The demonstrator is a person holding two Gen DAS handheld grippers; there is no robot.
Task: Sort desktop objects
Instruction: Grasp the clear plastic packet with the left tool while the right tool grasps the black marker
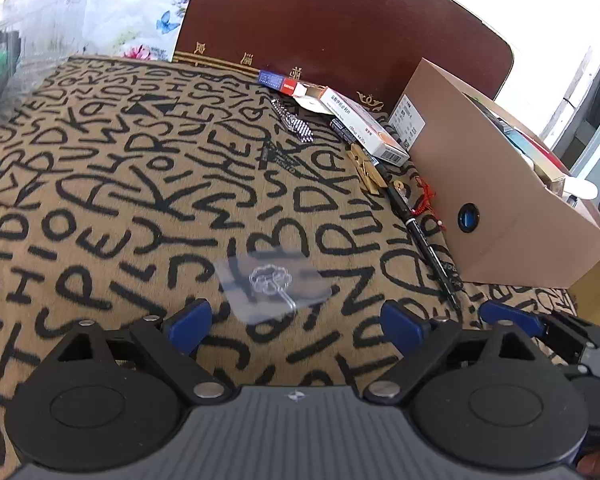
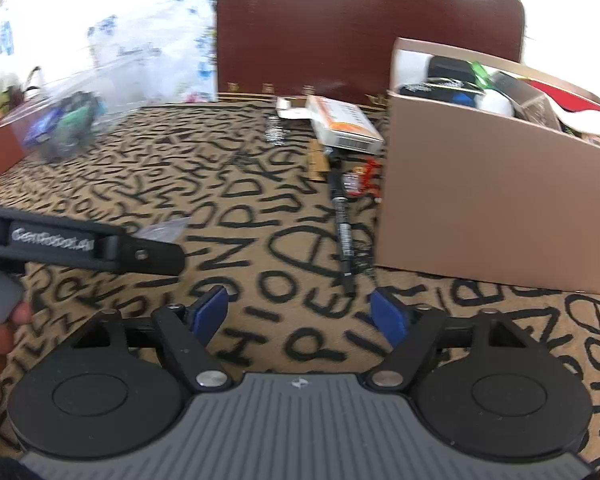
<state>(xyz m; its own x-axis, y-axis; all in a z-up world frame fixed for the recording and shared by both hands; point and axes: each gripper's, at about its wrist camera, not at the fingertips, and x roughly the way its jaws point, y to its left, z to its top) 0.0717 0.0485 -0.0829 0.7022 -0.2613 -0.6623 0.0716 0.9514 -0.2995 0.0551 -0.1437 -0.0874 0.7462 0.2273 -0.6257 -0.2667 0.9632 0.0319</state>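
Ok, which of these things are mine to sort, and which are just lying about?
To sort: clear adhesive hook, black pen, wooden clothespins, white carton, going by the cardboard box.

Lying about: patterned cloth, dark headboard, clear bag.

cloth [image 1: 100, 200]: showing tan, covered in black scrawled letters
box [image 1: 496, 216]: showing plain light brown
pen [image 1: 428, 240]: showing black
clips [image 1: 366, 168]: showing pale wood
hook sheet [image 1: 270, 284]: showing clear
chair back [image 1: 340, 20]: showing dark reddish brown
hand-held gripper fingertips [image 1: 190, 318]: showing blue
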